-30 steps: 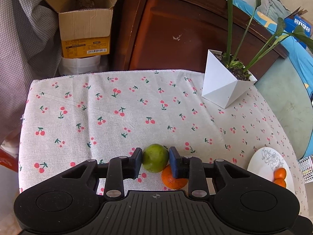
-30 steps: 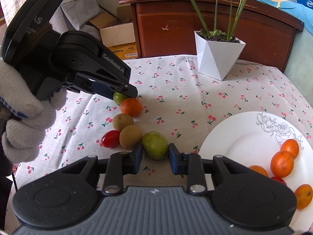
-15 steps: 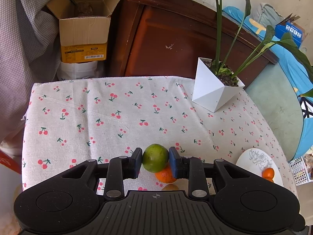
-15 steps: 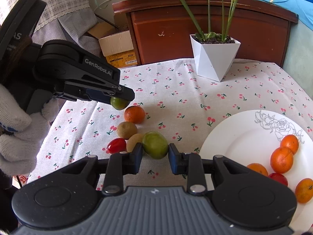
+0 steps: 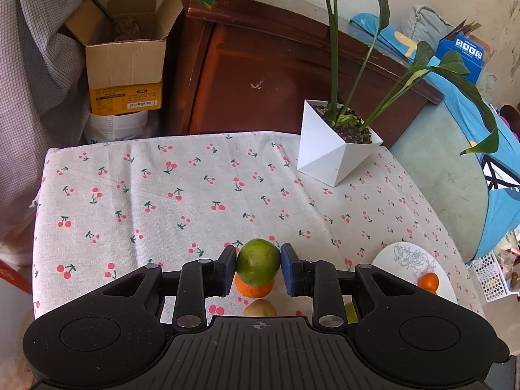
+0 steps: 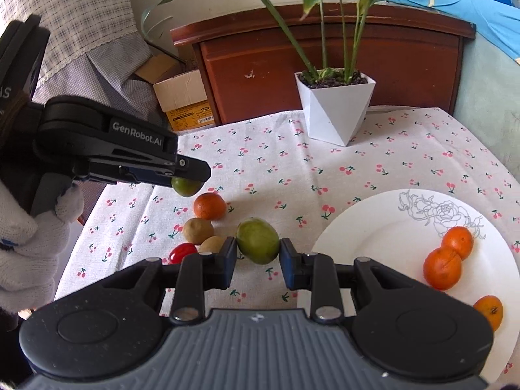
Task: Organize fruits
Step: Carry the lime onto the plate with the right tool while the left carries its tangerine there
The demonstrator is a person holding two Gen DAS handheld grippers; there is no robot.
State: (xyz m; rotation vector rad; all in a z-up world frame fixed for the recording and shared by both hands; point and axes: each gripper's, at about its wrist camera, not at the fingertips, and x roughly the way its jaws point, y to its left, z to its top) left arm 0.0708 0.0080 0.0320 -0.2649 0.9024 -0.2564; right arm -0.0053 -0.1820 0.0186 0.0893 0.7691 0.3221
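Legibly, "GenRobot.AI" marks the left gripper (image 6: 190, 183), clamped on a green lime (image 6: 186, 187) at nine o'clock; the right gripper (image 6: 258, 253) clamps a green fruit (image 6: 257, 240).

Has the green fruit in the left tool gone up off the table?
Yes. The green fruit was beside the orange one on the cloth; now it hangs above it.

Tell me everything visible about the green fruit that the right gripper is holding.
The green fruit is oval, smooth, dull green with a few brownish patches. It is whole and sits between the fingers of the right gripper, whose pads press on its two sides. It looks lifted above the cherry-print tablecloth, beside the white plate. Apart from the pads, nothing visibly touches it; a brown fruit lies just behind it.
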